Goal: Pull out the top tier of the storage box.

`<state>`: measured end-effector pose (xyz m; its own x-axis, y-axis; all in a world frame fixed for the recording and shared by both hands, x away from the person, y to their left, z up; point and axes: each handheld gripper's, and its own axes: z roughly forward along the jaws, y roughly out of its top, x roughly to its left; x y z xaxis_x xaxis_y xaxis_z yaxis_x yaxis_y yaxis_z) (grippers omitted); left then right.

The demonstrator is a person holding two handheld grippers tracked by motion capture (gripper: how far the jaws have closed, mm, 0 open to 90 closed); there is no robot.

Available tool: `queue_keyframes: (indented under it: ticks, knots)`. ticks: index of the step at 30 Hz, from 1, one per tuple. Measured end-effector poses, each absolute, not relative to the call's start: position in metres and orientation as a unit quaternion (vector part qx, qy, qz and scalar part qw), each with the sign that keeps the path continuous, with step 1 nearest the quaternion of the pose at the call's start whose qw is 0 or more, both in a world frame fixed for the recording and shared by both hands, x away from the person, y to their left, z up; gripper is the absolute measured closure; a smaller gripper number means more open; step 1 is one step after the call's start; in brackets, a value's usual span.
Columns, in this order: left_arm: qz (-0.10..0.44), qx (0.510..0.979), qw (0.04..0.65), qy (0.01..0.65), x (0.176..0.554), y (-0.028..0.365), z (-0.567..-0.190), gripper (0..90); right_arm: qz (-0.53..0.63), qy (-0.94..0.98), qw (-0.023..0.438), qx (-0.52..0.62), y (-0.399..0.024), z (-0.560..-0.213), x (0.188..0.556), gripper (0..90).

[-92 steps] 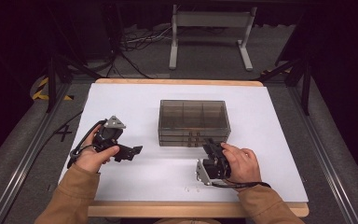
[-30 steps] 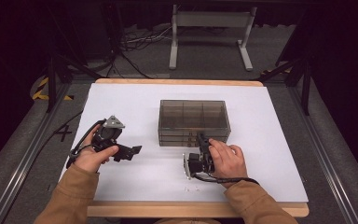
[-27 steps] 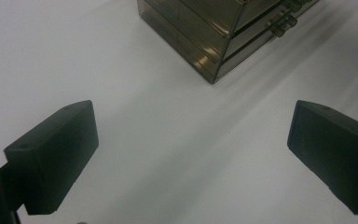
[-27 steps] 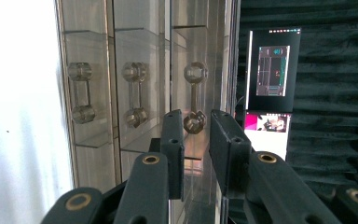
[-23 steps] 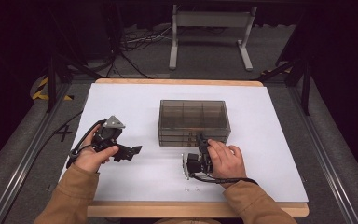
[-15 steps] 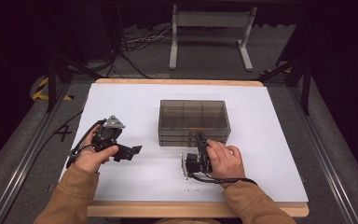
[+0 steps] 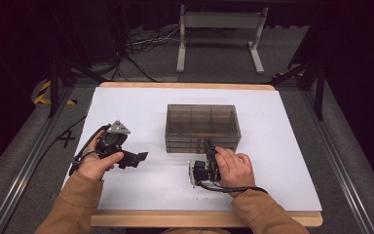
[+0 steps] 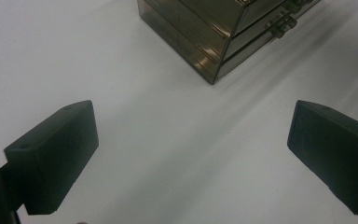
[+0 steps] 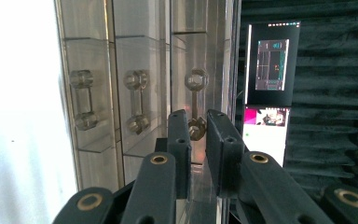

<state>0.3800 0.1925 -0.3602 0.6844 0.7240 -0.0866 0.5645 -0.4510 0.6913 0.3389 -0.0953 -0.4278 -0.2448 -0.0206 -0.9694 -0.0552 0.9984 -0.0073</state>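
Note:
A smoky clear drawer box [image 7: 202, 126] with three stacked drawers stands mid-table. My right gripper [image 7: 208, 145] is rolled on its side and points at the box front. In the right gripper view its jaws [image 9: 197, 135] have just been closing and stand narrow, with the near end of the top drawer's handle [image 9: 196, 105] pinched between the pads. My left gripper [image 7: 139, 158] rests left of the box, apart from it. In the left gripper view it [image 8: 191, 144] stands wide open over bare table, with the box's corner [image 8: 200, 28] ahead.
The white table top [image 7: 282, 161] ends in a wooden front edge [image 7: 175, 219]. The other two drawer handles [image 9: 137, 100] sit beside the gripped one. A metal stand [image 7: 221, 29] and cables lie on the floor behind. A lit screen [image 9: 270, 65] hangs in the dark room.
Since the earliest frame my right hand has moved left and up to the box front. Over the last second both hands have stayed put.

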Motion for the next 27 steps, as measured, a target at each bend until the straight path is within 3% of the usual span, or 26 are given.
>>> queue_keyframes:
  ticks: [27]
  knots:
    - [0.113,0.843,0.359,0.384,0.38,0.193,-0.36,2.4,0.021,0.793,0.608,-0.027,-0.097,-0.427,0.312,80.3]
